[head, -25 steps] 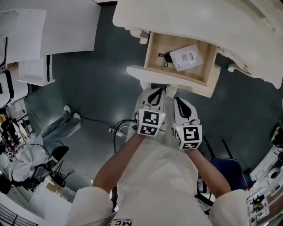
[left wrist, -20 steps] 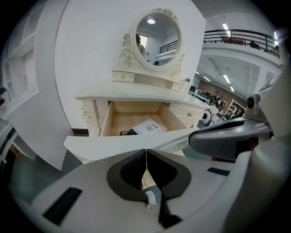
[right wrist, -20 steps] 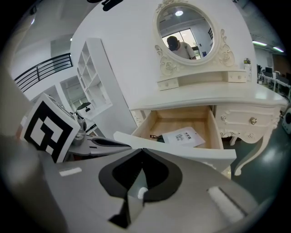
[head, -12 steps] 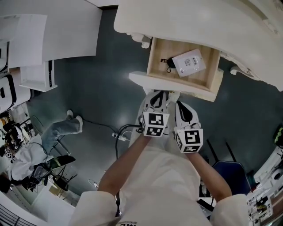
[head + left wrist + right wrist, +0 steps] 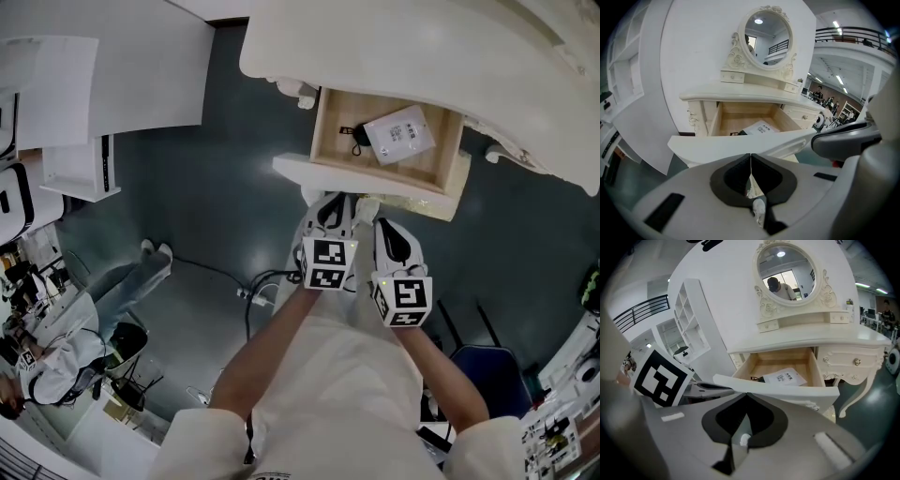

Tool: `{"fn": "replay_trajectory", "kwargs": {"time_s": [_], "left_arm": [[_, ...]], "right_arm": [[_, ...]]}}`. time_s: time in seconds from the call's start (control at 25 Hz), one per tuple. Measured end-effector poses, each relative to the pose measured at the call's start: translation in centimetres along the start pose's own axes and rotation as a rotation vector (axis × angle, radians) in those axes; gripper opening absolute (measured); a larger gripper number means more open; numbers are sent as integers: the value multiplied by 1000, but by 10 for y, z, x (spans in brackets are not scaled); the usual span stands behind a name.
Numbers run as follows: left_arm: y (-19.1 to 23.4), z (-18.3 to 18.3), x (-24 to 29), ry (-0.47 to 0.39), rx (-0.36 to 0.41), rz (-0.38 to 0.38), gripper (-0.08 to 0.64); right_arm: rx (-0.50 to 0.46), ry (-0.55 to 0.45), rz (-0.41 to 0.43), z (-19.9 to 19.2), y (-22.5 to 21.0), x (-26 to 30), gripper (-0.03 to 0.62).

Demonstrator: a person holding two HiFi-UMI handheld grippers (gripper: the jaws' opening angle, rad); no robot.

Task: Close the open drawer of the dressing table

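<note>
The cream dressing table [image 5: 422, 56] has its middle drawer [image 5: 328, 127] pulled out, wooden inside. A white box [image 5: 400, 133] and a small black cord [image 5: 354, 134] lie in it. The drawer's white front panel [image 5: 309, 172] faces me. My left gripper [image 5: 328, 199] and right gripper [image 5: 379, 219] sit side by side just below that panel, both shut with nothing between the jaws. In the left gripper view the shut jaws meet right under the drawer front [image 5: 740, 143]. The right gripper view shows the same panel [image 5: 787, 386] just beyond its tips; whether they touch it is unclear.
An oval mirror [image 5: 767, 32] stands on the table top. A white shelf unit [image 5: 84, 150] is to the left, and cables [image 5: 253, 281] lie on the dark floor. A blue chair [image 5: 483, 366] is behind me at right. A seated person [image 5: 56, 356] is at far left.
Both grippers stay shut and pressed close to the drawer front. The drawer shows slightly less of its inside than a second ago. The person at left shifted.
</note>
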State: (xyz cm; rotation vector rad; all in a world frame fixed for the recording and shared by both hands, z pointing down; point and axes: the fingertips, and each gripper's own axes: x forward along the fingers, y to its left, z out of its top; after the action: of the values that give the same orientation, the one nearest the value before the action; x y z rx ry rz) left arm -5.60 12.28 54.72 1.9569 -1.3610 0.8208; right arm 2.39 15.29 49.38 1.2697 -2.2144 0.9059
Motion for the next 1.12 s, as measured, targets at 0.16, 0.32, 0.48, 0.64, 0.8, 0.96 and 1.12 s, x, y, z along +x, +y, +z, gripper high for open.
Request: {"fn": "replay_trajectory", "kwargs": {"time_s": [0.16, 0.32, 0.48, 0.64, 0.8, 0.96, 1.12], "left_arm": [[0, 1, -1, -7, 9, -3, 11], [2, 13, 5, -11, 18, -4, 11], [6, 24, 12, -17, 21, -4, 11], [6, 30, 17, -18, 15, -11, 11], [7, 37, 23, -18, 17, -10, 11], [9, 45, 29, -22, 26, -14, 11], [9, 49, 34, -22, 36, -21, 11]], "right_arm": [[18, -11, -18, 2, -3, 2, -1], [23, -25, -36, 16, -11, 11, 0], [23, -33, -48, 27, -16, 19, 0], [23, -39, -55, 31, -20, 23, -1], [29, -38, -66, 35, -28, 29, 0], [22, -47, -68, 42, -33, 33, 0], [33, -54, -87, 47, -42, 37, 0]]}}
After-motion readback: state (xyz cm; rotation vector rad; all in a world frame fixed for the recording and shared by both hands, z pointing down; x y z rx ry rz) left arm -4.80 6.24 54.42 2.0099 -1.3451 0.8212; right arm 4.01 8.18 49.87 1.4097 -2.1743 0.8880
